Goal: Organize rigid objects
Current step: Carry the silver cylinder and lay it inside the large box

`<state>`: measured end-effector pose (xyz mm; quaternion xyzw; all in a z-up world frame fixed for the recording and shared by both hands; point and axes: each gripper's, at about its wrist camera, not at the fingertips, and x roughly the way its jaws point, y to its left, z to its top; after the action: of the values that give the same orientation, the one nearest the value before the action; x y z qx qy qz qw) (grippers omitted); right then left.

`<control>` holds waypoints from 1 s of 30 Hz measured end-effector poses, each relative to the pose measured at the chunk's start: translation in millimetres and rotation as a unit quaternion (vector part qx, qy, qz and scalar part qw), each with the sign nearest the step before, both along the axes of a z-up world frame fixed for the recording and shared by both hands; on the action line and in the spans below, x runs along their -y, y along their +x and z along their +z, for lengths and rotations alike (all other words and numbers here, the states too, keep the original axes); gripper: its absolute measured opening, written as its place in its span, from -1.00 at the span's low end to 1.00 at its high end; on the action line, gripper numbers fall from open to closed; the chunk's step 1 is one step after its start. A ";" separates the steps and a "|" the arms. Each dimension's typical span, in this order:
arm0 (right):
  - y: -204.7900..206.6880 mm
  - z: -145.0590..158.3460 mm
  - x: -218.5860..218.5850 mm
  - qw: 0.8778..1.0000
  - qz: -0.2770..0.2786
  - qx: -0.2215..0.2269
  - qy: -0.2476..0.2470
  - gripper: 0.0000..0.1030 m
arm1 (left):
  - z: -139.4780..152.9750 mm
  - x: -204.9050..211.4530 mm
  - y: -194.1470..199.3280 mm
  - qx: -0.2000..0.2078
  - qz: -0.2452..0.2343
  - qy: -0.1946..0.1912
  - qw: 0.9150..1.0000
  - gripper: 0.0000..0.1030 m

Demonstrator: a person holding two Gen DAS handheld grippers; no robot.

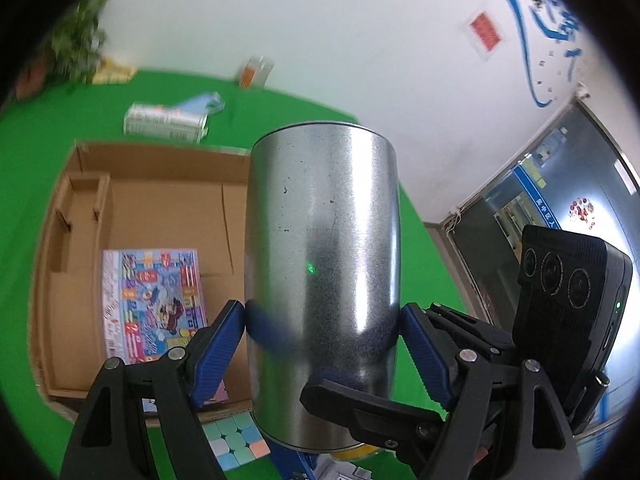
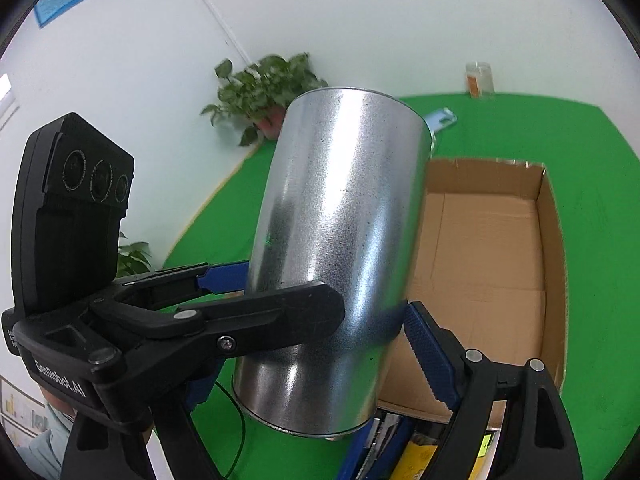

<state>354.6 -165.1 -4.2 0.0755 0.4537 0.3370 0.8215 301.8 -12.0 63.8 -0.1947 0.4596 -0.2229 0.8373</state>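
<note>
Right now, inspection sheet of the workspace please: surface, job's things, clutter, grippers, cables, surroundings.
Surface: green table cover.
Job's things: metal can lifted beside the open cardboard box; colourful booklet flat inside the box.
Clutter: pastel cube, silver pack, clear container.
Grippers: left gripper and right gripper both clamp the can.
Cables: thin dark cable on the cover.
Surroundings: white wall, potted plant.
</note>
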 end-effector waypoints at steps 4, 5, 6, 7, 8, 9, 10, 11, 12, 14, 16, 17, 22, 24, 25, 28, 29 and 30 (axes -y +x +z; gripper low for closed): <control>19.0 -37.3 -16.5 0.999 0.006 -0.041 -0.017 0.61 | -41.9 -4.0 17.7 -0.051 0.005 -0.019 0.999 0.54; 26.3 -50.1 -21.1 0.998 0.009 -0.051 -0.023 0.61 | -49.2 -3.2 18.8 -0.059 0.003 -0.020 0.998 0.54; 30.3 -58.7 -21.3 0.998 0.011 -0.061 -0.028 0.60 | -58.5 -2.1 21.3 -0.069 0.002 -0.021 0.997 0.54; 34.7 -67.4 -20.8 0.997 0.012 -0.069 -0.031 0.60 | -67.2 -1.0 23.7 -0.079 0.001 -0.023 0.997 0.54; 39.3 -79.3 -21.2 0.996 0.012 -0.079 -0.034 0.60 | -73.4 -0.2 25.4 -0.086 0.001 -0.024 0.996 0.54; 42.9 -87.7 -21.3 0.995 0.011 -0.087 -0.038 0.60 | -81.4 0.7 27.9 -0.097 0.002 -0.027 0.995 0.53; 45.3 -95.2 -22.2 0.994 0.009 -0.096 -0.044 0.60 | -91.1 1.4 30.8 -0.110 0.002 -0.029 0.994 0.53; 47.1 -104.7 -23.4 0.993 0.008 -0.104 -0.049 0.60 | -95.8 2.5 32.1 -0.117 0.001 -0.027 0.993 0.53; 46.4 -114.1 -24.6 0.992 0.007 -0.112 -0.054 0.60 | -101.8 4.6 33.5 -0.125 0.000 -0.020 0.992 0.52; 44.1 -130.9 -29.5 0.989 0.005 -0.126 -0.070 0.60 | -111.4 8.2 34.4 -0.135 -0.003 -0.005 0.991 0.46; 45.4 -144.6 -32.7 0.987 0.004 -0.137 -0.082 0.60 | -111.3 8.5 32.8 -0.128 0.000 0.006 0.992 0.45; 45.9 -150.9 -33.4 0.986 0.001 -0.142 -0.082 0.60 | -108.6 8.1 31.3 -0.123 0.006 0.011 0.992 0.45; 48.4 -166.3 -32.6 0.985 -0.016 -0.160 -0.065 0.64 | -89.6 -0.6 21.9 -0.094 0.018 0.028 0.995 0.46; 40.5 -162.5 -30.7 0.987 -0.015 -0.149 -0.064 0.66 | -80.8 -7.4 13.4 -0.069 0.024 0.044 0.996 0.46; 34.7 -155.2 -28.2 0.989 -0.016 -0.136 -0.061 0.77 | -75.7 -9.5 8.1 -0.055 0.030 0.051 0.997 0.46; 6.1 -114.6 -10.2 0.995 -0.044 -0.050 -0.073 0.99 | -47.5 -15.3 -26.2 0.055 0.051 0.085 0.994 0.47; -5.1 -99.5 -4.9 0.995 -0.058 -0.021 -0.083 0.99 | -37.4 -14.8 -44.0 0.104 0.068 0.117 0.985 0.58; -18.5 -86.7 2.7 0.993 -0.073 0.013 -0.094 0.99 | -30.7 -13.0 -59.8 0.140 0.085 0.144 0.976 0.65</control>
<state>336.1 -167.8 -90.9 0.0267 0.4659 0.2327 0.8533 242.0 1.0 33.1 -0.0774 0.3471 -0.1079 0.9284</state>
